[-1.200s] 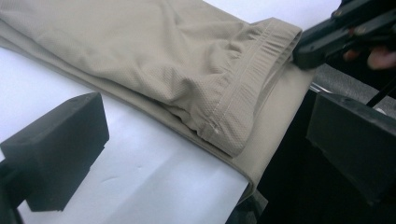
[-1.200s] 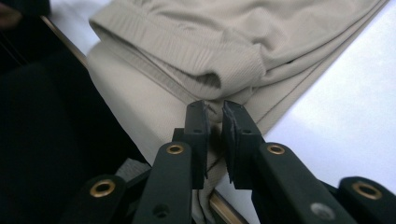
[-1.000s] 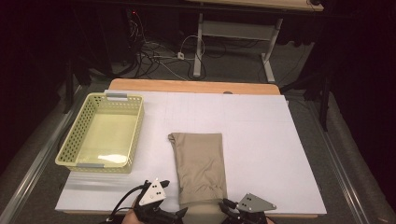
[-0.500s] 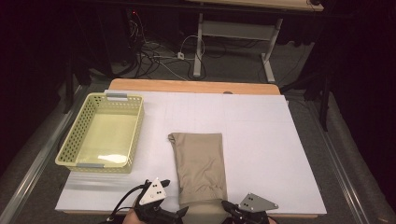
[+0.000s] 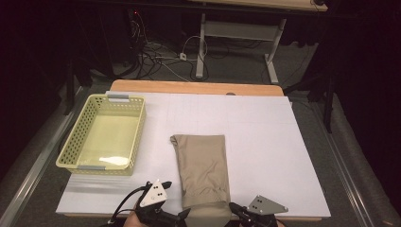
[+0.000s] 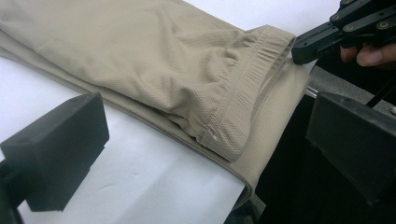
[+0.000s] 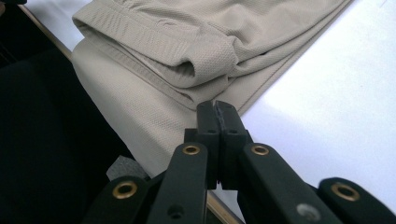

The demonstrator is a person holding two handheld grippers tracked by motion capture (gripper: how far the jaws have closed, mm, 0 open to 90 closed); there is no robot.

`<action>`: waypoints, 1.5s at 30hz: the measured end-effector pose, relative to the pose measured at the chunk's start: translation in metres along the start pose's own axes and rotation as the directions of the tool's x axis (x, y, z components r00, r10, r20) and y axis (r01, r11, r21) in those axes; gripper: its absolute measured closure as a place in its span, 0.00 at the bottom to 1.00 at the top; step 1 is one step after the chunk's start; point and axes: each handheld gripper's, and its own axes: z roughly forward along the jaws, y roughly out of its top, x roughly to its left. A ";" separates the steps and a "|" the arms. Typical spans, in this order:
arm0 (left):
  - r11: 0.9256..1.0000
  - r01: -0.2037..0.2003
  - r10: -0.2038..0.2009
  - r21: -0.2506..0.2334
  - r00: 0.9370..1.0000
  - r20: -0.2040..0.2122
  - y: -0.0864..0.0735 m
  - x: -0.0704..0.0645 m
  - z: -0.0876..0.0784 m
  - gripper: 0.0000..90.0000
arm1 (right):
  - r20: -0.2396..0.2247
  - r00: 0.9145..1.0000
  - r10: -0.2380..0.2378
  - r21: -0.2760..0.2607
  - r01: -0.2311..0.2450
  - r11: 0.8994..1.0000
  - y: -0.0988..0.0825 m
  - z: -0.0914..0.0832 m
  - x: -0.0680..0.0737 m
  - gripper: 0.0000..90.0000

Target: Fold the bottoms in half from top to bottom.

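My right tongs [image 7: 218,109] are pressed together, their tips at the near right edge of the folded beige shorts [image 5: 203,165]; whether they nip any cloth I cannot tell. Their jaws have just been closing. My left tongs [image 6: 205,140] stand spread wide, one jaw over the white worktop [image 5: 265,137], the other off its near edge, with the waistband end of the shorts between them and untouched. The shorts lie lengthwise at the near middle of the worktop, their waistband end hanging slightly over the near edge. A pale yellow basket [image 5: 132,137] sits to the far left, well apart from the shorts.
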 end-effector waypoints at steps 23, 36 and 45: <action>1.000 -0.020 0.020 0.019 1.000 0.017 0.000 -0.002 0.010 0.04 | -0.007 1.000 0.027 -0.011 -0.028 1.000 -0.004 -0.006 -0.007 0.89; 0.992 -0.105 0.100 0.065 0.993 0.066 0.002 -0.005 0.030 0.51 | -0.039 0.999 0.011 -0.053 -0.013 0.998 0.016 0.020 -0.006 0.45; 0.995 -0.073 0.067 0.075 0.995 0.075 0.000 -0.013 0.025 0.62 | -0.061 0.998 -0.028 -0.041 0.026 0.999 0.015 0.021 -0.004 0.70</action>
